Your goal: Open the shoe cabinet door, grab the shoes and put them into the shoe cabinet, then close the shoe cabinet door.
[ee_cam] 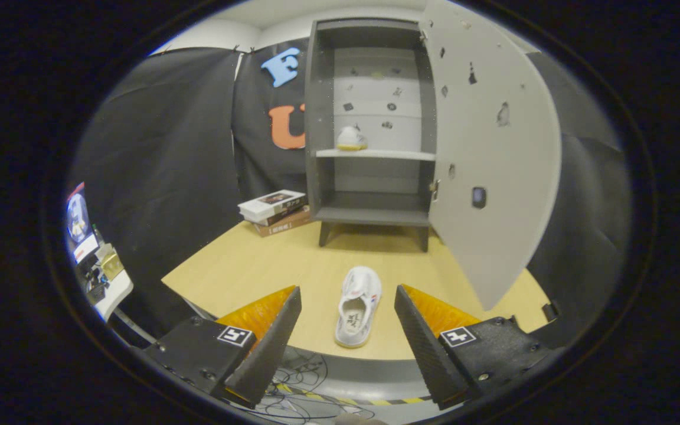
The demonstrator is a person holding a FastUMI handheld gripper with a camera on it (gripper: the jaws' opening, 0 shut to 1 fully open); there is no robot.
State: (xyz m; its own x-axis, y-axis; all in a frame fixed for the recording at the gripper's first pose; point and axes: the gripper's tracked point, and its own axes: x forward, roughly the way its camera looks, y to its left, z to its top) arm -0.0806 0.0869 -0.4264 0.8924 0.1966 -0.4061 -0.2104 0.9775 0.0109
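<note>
The grey shoe cabinet [369, 215] stands at the far end of the wooden table [245, 265], its pale door [487, 147] swung wide open to the right. One white shoe [351, 139] rests on the cabinet's middle shelf. A second white shoe [359, 306] lies on the table near its front edge, heel toward me. My gripper [348, 293] is open, held back from the table edge. The shoe on the table shows between the two fingertips, a little beyond them, and neither finger touches it.
A stack of books [275, 212] lies on the table left of the cabinet. Black cloth walls close in the booth behind and to both sides. A cluttered desk [101, 271] stands off to the left. Cables [298, 383] lie on the floor below the table edge.
</note>
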